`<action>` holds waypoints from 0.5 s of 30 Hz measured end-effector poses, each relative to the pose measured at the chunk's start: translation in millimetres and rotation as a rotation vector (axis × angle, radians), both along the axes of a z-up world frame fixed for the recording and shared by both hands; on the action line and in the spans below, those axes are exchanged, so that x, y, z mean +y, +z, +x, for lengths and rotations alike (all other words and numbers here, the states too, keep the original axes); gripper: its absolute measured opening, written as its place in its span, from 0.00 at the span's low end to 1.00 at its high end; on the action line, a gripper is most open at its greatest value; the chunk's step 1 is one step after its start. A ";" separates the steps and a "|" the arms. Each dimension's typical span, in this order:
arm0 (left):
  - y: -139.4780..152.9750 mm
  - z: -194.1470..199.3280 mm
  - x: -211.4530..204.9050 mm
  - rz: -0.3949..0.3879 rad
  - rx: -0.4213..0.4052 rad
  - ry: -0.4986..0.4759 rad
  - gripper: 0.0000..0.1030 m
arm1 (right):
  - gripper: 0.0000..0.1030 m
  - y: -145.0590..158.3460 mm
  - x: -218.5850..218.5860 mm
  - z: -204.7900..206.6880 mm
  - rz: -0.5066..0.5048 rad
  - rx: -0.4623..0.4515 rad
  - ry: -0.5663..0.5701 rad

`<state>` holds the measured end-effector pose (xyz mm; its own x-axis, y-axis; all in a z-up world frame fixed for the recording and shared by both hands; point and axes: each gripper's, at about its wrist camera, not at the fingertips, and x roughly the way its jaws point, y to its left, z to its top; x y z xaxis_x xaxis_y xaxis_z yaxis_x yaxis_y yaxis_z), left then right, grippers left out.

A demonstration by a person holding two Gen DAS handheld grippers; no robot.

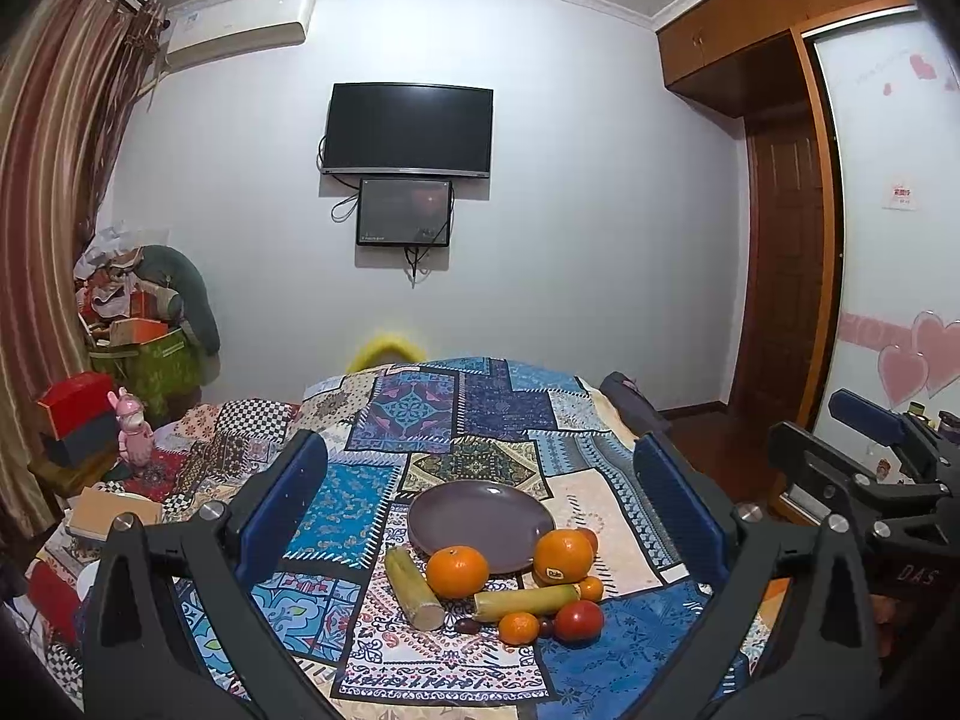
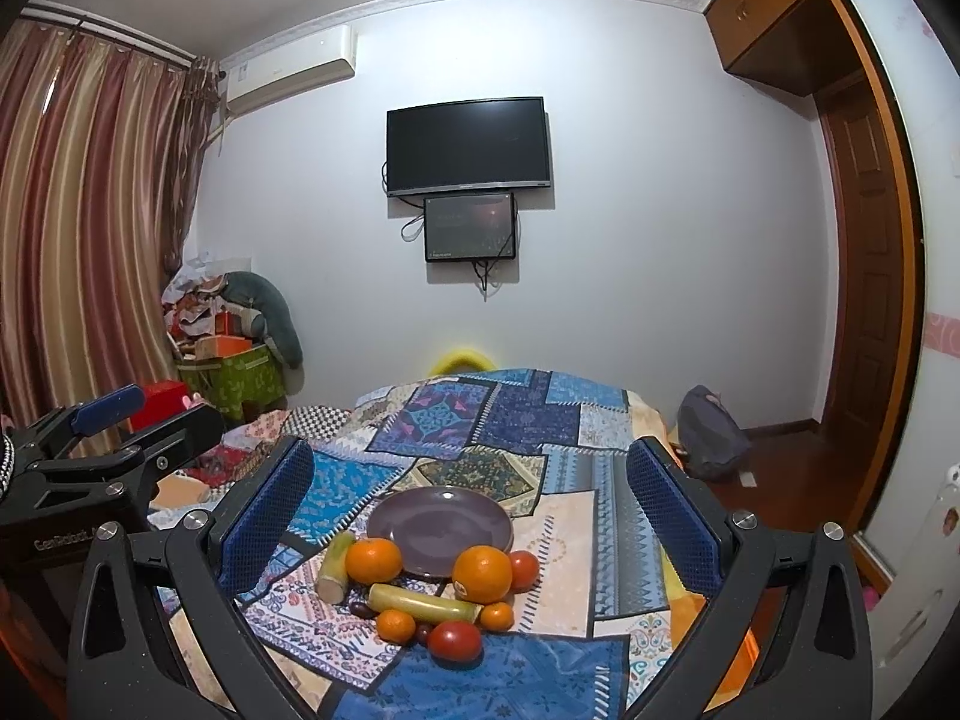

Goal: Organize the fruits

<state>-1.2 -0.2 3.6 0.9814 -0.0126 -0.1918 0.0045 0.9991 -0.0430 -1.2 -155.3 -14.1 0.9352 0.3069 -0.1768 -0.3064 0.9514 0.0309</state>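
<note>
Blue-padded tongs (image 1: 480, 516) wide above fruit (image 1: 457, 571)

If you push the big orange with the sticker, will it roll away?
Probably a little: the big round orange with the sticker could roll. But it likely won't go far, since the purple plate and the pale green sugarcane stick sit right against it. The soft patchwork cloth may slow it too.

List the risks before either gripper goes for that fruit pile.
1. The purple plate sits on a soft patchwork cloth; round fruit like the stickered orange may roll off.
2. The fruit is tightly clustered: grabbing the horizontal sugarcane piece would likely nudge the small tangerine and the tomato.
3. The open left gripper and right gripper face the same pile and might collide.
</note>
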 end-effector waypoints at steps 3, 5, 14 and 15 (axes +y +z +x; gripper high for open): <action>0.0 0.3 0.1 -0.001 -0.002 0.000 1.00 | 1.00 -0.4 0.2 0.5 0.001 0.001 0.001; 0.3 -0.5 0.8 -0.001 -0.002 -0.002 1.00 | 1.00 -0.3 0.5 0.2 0.000 0.000 0.000; 0.1 -0.9 0.6 -0.001 -0.004 0.001 1.00 | 1.00 0.2 0.5 0.5 0.005 -0.004 -0.001; 0.0 -0.9 0.8 0.000 -0.004 0.000 1.00 | 1.00 0.0 0.3 0.6 0.007 -0.004 -0.002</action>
